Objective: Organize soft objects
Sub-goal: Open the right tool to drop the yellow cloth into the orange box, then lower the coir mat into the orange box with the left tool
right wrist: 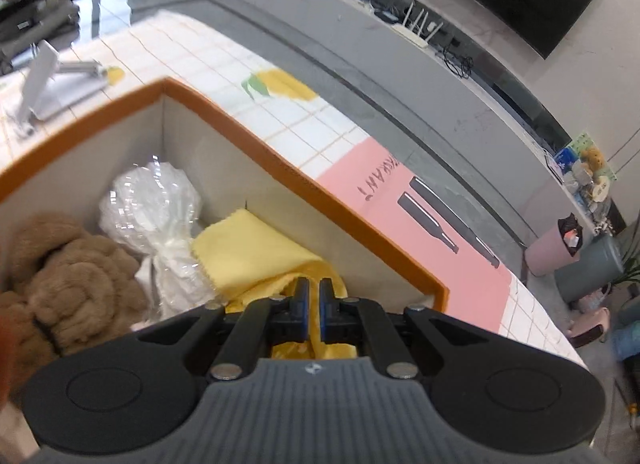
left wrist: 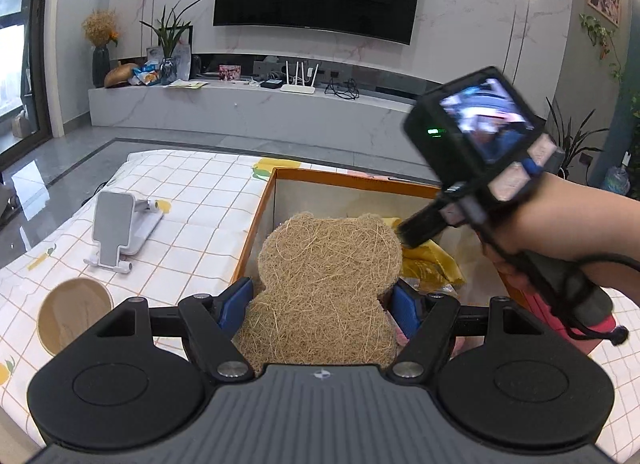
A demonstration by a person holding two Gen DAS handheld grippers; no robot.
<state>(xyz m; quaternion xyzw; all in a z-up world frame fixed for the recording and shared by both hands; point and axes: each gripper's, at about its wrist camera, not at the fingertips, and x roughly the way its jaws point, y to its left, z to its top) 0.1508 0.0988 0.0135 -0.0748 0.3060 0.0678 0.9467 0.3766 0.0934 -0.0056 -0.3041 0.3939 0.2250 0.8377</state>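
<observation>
Left claw [left wrist: 324, 304]: clenched on the bear pad [left wrist: 328, 276], held upright over the near edge of the box [left wrist: 260, 208].
Right claw [right wrist: 314, 304]: pinched tight on the yellow cloth [right wrist: 248, 252], inside the box at its right end.
Box [right wrist: 256, 148]: orange rim, pale walls, on the checked tabletop [left wrist: 192, 200].
In the box: plastic wrap [right wrist: 156, 208] left of the cloth; brown plush [right wrist: 68, 268] further left.
Left of the box: phone stand [left wrist: 120, 228]; bowl [left wrist: 72, 316] nearer.
</observation>
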